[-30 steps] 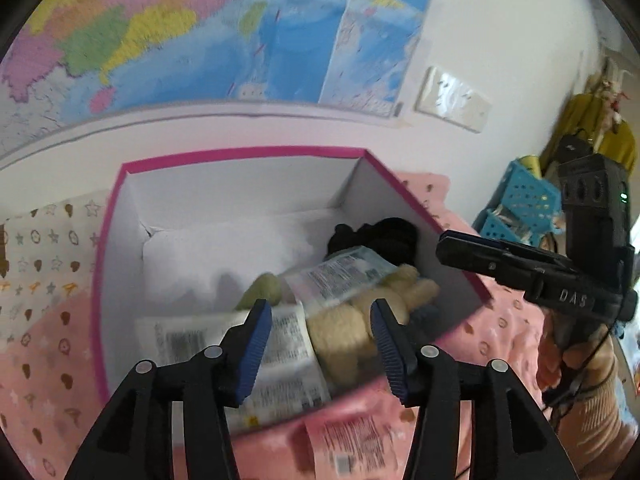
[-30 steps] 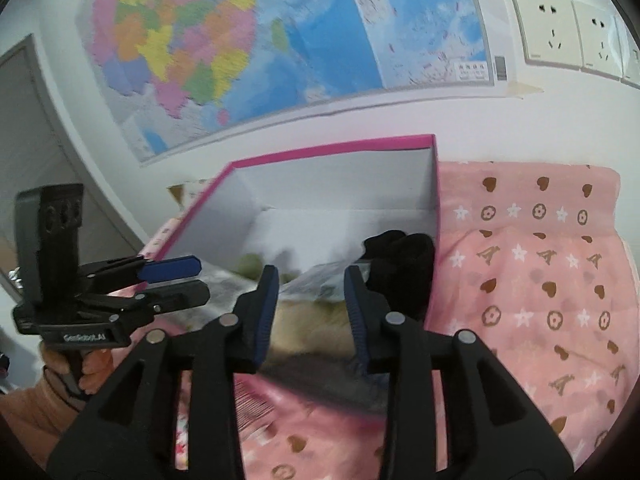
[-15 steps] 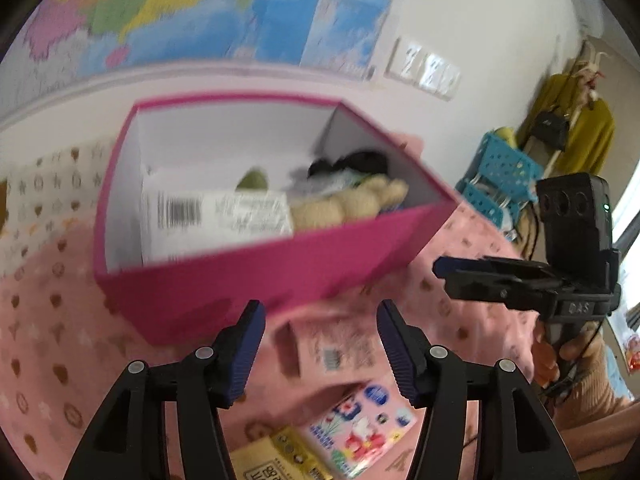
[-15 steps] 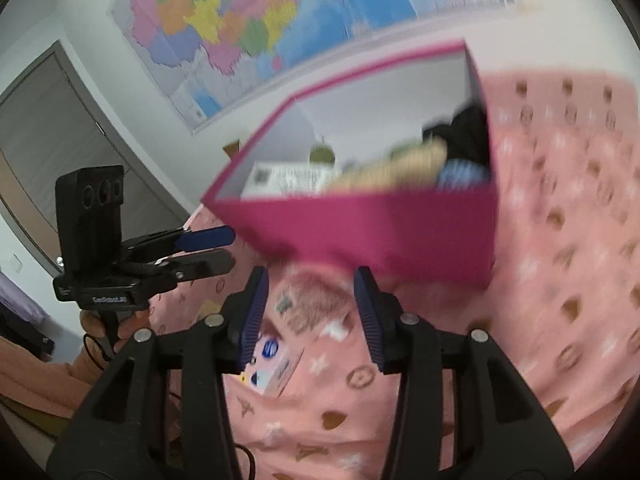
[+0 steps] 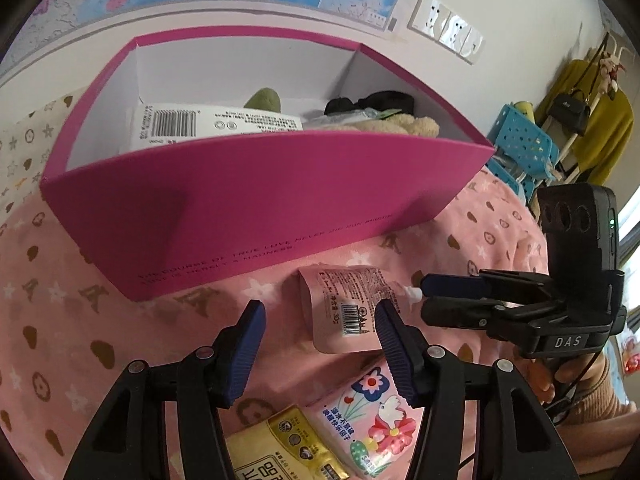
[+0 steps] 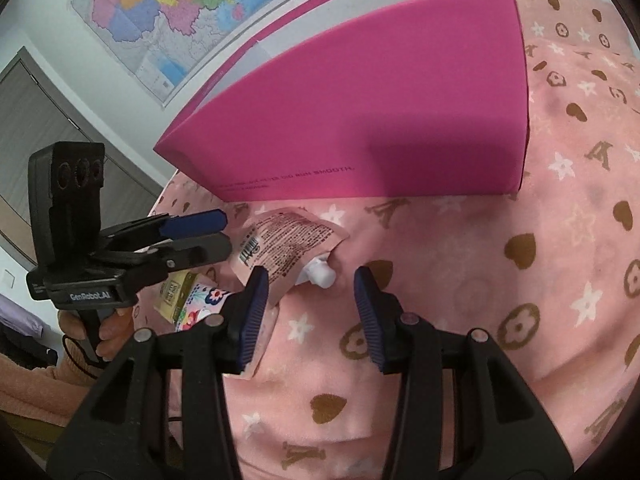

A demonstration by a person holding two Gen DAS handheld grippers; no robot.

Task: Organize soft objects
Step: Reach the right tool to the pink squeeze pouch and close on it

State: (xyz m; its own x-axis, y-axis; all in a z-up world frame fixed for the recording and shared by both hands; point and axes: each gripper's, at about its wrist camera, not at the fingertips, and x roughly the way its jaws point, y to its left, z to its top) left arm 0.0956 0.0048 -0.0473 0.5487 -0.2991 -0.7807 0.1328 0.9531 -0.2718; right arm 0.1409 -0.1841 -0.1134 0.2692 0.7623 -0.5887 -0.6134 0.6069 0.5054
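Two grippers hover over the pink spouted pouch (image 6: pixel 280 248) lying on the patterned cloth (image 6: pixel 520 280) just before the magenta box (image 5: pixel 260 200): left gripper (image 5: pixel 320 344) and right gripper (image 6: pixel 308 304), both part-open, gripping nothing.

A colourful wall map (image 6: pixel 160 12) hangs on a white wall, with white wall sockets (image 5: pixel 448 26) to its right. Blue plastic baskets (image 5: pixel 520 148) sit beside a yellow garment and a black bag (image 5: pixel 568 108) on a rack; a grey door (image 6: pixel 36 120) stands left of the map.
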